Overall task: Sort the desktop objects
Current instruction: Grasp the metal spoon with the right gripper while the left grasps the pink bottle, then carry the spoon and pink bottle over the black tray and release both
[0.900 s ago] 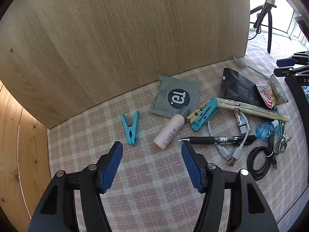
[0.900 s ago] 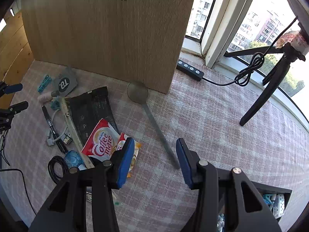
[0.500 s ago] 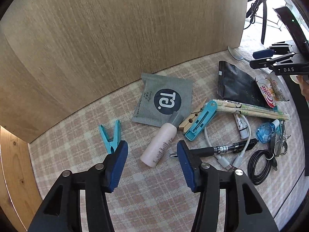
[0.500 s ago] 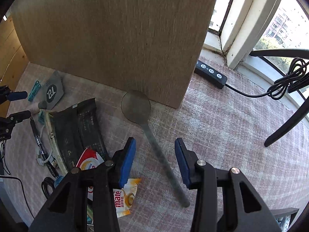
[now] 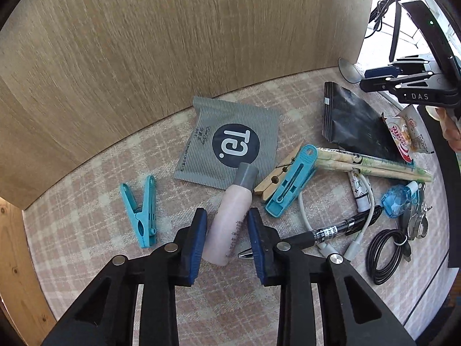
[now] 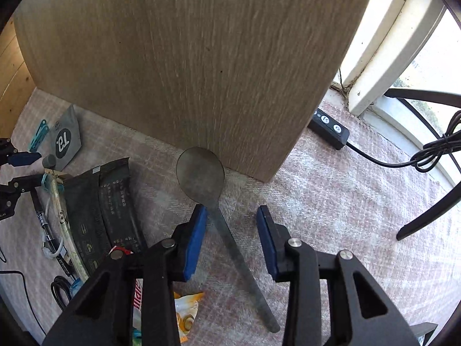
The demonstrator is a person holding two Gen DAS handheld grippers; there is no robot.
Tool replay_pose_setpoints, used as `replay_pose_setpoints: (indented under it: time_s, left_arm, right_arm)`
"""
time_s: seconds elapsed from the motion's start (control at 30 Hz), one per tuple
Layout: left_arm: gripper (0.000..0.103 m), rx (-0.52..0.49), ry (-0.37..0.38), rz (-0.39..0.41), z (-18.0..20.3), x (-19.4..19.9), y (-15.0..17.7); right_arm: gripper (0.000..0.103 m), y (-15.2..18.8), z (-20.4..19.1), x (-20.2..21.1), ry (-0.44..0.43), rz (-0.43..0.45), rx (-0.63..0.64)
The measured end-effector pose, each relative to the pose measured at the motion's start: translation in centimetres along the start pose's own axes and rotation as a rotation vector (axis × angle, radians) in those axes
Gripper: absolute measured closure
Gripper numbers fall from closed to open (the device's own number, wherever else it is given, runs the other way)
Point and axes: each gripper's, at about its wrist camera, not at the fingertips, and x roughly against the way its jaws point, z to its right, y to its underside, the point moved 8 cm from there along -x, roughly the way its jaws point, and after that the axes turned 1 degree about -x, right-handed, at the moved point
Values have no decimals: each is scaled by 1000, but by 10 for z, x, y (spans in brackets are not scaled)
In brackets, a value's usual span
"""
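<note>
Two tools have come down on their targets over the last second, both narrowing as they went

Wooden panel stands along the far edge of the surface; clutter lies in front of it, unsorted.

Right tool: was over the snack packets, has shifted toward the panel and now straddles the spoon. Spoon lies flat, bowl touching the foot of the panel, handle running back toward the near edge. Handle sits close against the left pad; right pad clearly apart from it. Jaws spread, nothing pinched.

Left tool: was hanging wide over bare cloth, now lowered around the pink bottle. Bottle lies on its side, grey cap resting on the grey sachet, between the teal peg and the pen. Pads sit just beside both flanks; contact cannot be told, bottle still rests on the surface. Reading: part-spread, not yet pinching.

Judgement: sorting barely begun; both picks are lined up, closing is the next call. Risk: thin spoon handle may slip off-centre
</note>
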Motion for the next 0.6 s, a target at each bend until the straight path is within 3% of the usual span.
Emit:
replay_pose_setpoints:
  time_s: [0.1, 0.3, 0.6]
  left_arm:
    - [84, -6, -4, 5, 5, 4, 6]
    - [85, 29, -18, 18, 5, 14, 25]
    - [85, 127, -51, 62, -14, 51, 62]
  right_arm:
    - [86, 11, -6, 3, 7, 5, 3]
    - [95, 40, -2, 12, -44, 0, -80]
    - [96, 86, 7, 46, -102, 51, -193]
